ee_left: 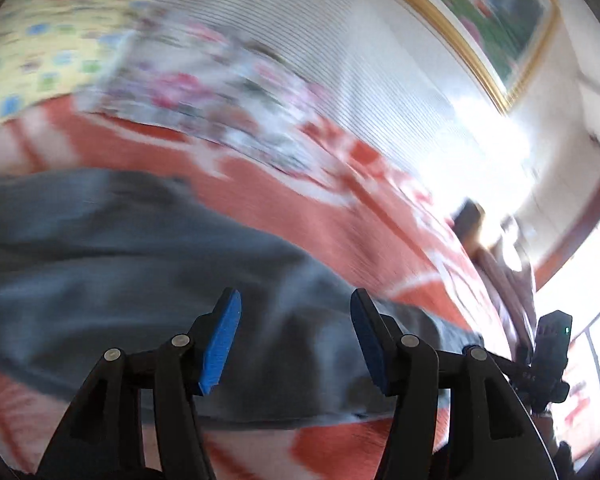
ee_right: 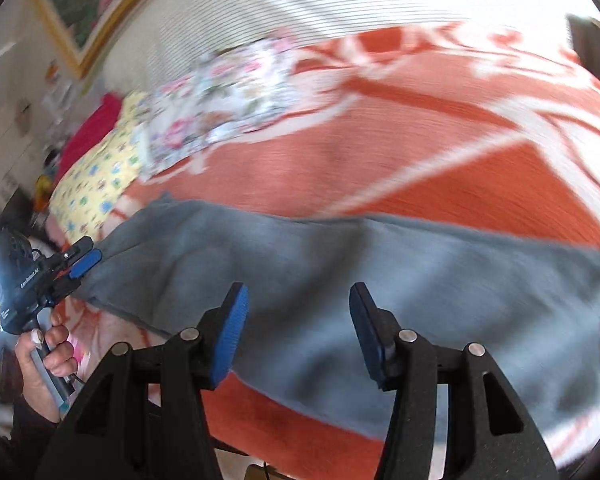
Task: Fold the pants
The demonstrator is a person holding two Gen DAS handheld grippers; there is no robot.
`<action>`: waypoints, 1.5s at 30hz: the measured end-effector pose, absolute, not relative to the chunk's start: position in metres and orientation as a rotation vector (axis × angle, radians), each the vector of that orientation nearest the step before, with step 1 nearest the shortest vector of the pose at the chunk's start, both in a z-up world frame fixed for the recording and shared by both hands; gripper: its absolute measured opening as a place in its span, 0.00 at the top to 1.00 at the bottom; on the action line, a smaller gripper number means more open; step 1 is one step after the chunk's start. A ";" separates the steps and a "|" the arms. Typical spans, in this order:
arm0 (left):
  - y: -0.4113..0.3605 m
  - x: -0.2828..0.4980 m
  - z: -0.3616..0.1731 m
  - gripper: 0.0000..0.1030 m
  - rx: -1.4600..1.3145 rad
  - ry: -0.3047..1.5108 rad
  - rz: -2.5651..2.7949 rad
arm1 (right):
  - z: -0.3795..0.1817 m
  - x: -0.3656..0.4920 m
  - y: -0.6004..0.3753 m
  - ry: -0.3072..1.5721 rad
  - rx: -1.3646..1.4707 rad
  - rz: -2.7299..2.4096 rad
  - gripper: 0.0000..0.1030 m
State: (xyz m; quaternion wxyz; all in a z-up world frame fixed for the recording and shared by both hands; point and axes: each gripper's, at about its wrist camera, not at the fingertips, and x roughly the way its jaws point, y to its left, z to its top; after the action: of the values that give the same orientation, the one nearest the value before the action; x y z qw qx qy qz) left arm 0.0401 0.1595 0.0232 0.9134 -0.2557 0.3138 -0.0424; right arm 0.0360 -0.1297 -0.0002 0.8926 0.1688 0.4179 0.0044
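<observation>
Grey pants (ee_right: 340,272) lie stretched across an orange and white bedspread (ee_right: 380,152); they also show in the left wrist view (ee_left: 120,260). My left gripper (ee_left: 296,340) is open and empty just above the grey cloth. In the right wrist view the left gripper (ee_right: 80,266) sits at the left end of the pants, its blue fingertips at the cloth edge. My right gripper (ee_right: 298,332) is open and empty above the middle of the pants. Both views are blurred by motion.
A floral cloth (ee_right: 228,104) and a yellow patterned pillow (ee_right: 100,184) lie at the far side of the bed. A red cushion (ee_right: 96,128) lies behind them. A framed picture (ee_left: 480,12) hangs on the wall. A bright window (ee_left: 580,300) is at the right.
</observation>
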 end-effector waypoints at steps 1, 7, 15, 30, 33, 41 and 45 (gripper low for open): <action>0.145 0.046 0.025 0.44 -0.505 0.653 -0.119 | 0.000 0.024 -0.142 0.861 0.369 -0.020 0.45; 0.045 0.094 0.038 0.37 -0.298 0.724 -0.328 | 0.000 -0.037 -0.206 0.824 0.444 -0.214 0.44; -0.072 0.149 0.041 0.34 -0.044 0.799 -0.593 | -0.005 -0.098 -0.261 0.753 0.540 -0.410 0.37; -0.241 0.240 -0.003 0.33 0.325 1.028 -0.885 | -0.035 -0.121 -0.282 0.676 0.697 -0.387 0.45; -0.267 0.245 -0.014 0.33 0.393 1.062 -0.916 | -0.038 -0.121 -0.280 0.663 0.707 -0.374 0.53; -0.322 0.244 -0.052 0.34 0.587 1.151 -0.937 | -0.051 -0.132 -0.293 0.563 0.839 -0.324 0.57; -0.330 0.249 -0.052 0.49 0.557 1.165 -0.949 | -0.060 -0.138 -0.299 0.518 0.873 -0.295 0.80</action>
State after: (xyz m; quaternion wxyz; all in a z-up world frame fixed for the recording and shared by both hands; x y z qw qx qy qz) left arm 0.2488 -0.3298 -0.0518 0.6956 0.2497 0.5223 -0.4253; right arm -0.1379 -0.2990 -0.0604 0.8635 0.4166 0.2470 -0.1408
